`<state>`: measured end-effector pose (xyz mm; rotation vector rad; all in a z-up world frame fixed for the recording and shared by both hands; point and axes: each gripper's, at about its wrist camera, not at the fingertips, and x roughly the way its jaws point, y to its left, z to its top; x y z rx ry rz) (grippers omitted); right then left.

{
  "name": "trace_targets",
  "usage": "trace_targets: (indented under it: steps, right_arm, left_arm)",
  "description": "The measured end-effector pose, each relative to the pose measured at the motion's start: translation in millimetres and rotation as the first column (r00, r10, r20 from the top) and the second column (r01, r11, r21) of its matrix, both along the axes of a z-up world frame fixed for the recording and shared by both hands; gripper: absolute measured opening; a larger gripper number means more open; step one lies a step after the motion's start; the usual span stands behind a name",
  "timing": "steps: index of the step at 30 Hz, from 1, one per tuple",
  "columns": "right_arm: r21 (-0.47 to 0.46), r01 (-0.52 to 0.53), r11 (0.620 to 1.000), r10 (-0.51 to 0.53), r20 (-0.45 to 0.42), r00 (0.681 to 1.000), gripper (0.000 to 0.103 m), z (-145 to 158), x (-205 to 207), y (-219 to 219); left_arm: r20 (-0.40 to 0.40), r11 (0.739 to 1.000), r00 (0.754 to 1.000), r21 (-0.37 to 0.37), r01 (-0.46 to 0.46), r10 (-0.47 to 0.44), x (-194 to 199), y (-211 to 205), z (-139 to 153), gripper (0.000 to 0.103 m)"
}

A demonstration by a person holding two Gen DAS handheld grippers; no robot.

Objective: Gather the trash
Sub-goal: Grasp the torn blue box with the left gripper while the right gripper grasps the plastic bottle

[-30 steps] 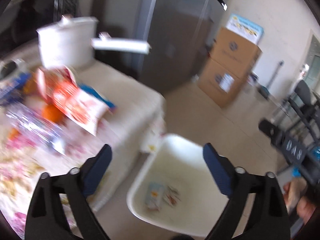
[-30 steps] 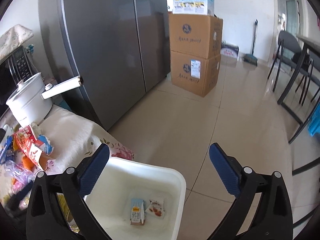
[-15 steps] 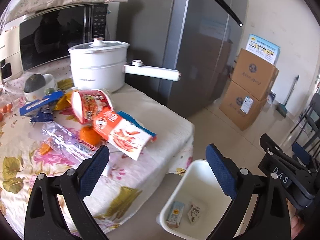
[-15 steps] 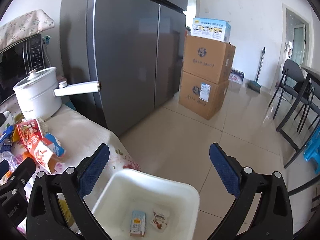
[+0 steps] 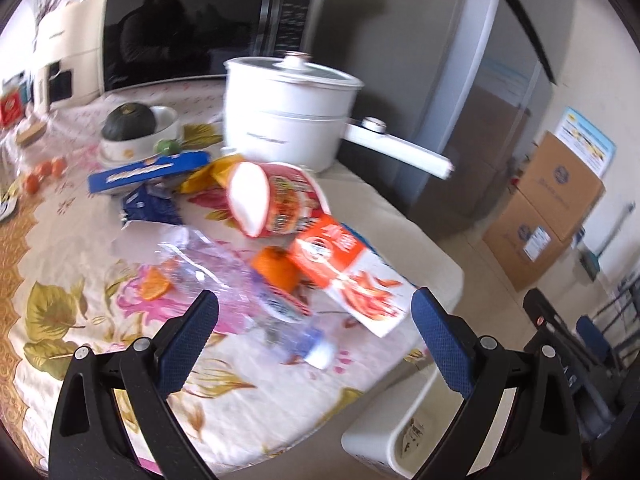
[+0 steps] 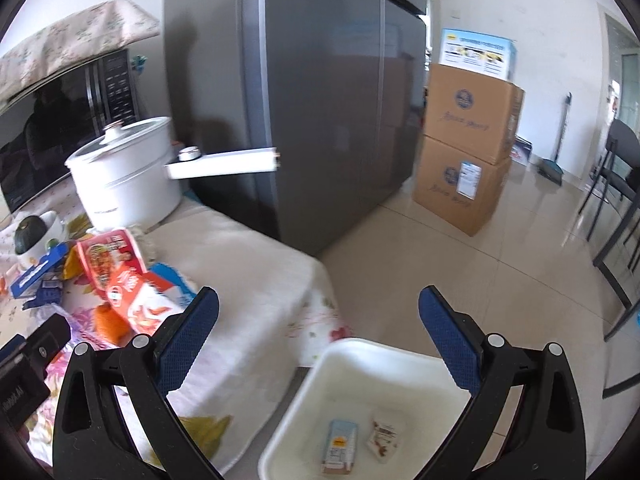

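Left tongs (image 5: 316, 328) have swung off the white bin (image 6: 384, 360) and back over the counter (image 5: 80, 240), now hovering above the trash pile; right tongs (image 6: 318, 330) barely shifted, hanging over the bin on the floor. Both tongs are spread wide apart, nothing held.

Step in hand, as I read it: reaching for the next piece of trash. Nearest candidates between the left tongs are the crumpled clear plastic wrapper (image 5: 216, 276) and the red-and-white snack bag (image 5: 348, 272), lying near the counter's edge. The next move calls for lowering, clamping one piece, then carrying it to the bin just beside the counter.

Counts: two items already in the bin, one small carton (image 6: 339, 446) and one sachet (image 6: 385, 438). On the counter: one red cup-noodle tub (image 5: 276, 200), one blue box (image 5: 148, 170), one orange (image 5: 276, 270), one white pot (image 5: 288, 112). Blurry pile, other pieces unclear.
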<state>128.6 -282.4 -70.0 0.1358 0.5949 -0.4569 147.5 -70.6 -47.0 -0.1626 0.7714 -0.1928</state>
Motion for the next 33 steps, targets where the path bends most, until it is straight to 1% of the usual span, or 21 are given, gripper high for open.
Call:
trace_targets:
  steps: [5, 10, 15, 18, 24, 27, 30, 31, 33]
  right_arm:
    - [0.025, -0.050, 0.998, 0.050, -0.003, 0.999, 0.096, -5.4, 19.8, 25.6]
    - [0.018, -0.114, 0.993, 0.114, 0.002, 0.993, 0.096, -9.3, 41.3, 58.7]
    - [0.018, -0.180, 0.984, 0.180, -0.001, 0.984, 0.096, -13.8, 60.2, 89.0]
    - [0.026, -0.208, 0.978, 0.208, 0.002, 0.978, 0.096, -14.8, 68.6, 102.0]
    - [0.043, -0.258, 0.965, 0.258, 0.004, 0.966, 0.096, -19.6, 81.0, 123.2]
    - [0.055, -0.280, 0.958, 0.281, -0.003, 0.960, 0.096, -23.5, 87.0, 130.8]
    - [0.059, -0.305, 0.951, 0.306, -0.010, 0.952, 0.096, -28.2, 91.1, 137.3]
    - [0.059, -0.313, 0.948, 0.314, -0.012, 0.949, 0.096, -29.3, 92.0, 139.0]
    - [0.059, -0.335, 0.940, 0.337, -0.017, 0.941, 0.096, -31.7, 93.9, 142.0]
  left_arm:
    - [-0.034, 0.997, 0.996, -0.019, -0.081, 0.080, 16.5, 35.1, -6.2, 0.094]
    - [-0.068, 0.986, 0.985, -0.029, -0.163, 0.160, 33.1, 74.2, -15.3, 0.094]
    - [-0.080, 0.976, 0.974, -0.037, -0.214, 0.211, 46.3, 103.8, -21.0, 0.094]
    - [-0.089, 0.970, 0.969, -0.055, -0.237, 0.232, 54.1, 119.4, -23.9, 0.094]
    - [-0.105, 0.954, 0.958, -0.110, -0.277, 0.266, 71.1, 150.4, -31.1, 0.094]
    - [-0.140, 0.942, 0.953, -0.167, -0.289, 0.268, 85.1, 167.3, -39.5, 0.094]
    - [-0.164, 0.938, 0.951, -0.191, -0.290, 0.261, 98.3, 177.2, -47.3, 0.094]
    - [-0.173, 0.934, 0.949, -0.201, -0.296, 0.264, 103.9, 182.0, -51.1, 0.094]
    - [-0.207, 0.914, 0.940, -0.249, -0.321, 0.273, 112.2, 191.7, -61.0, 0.094]
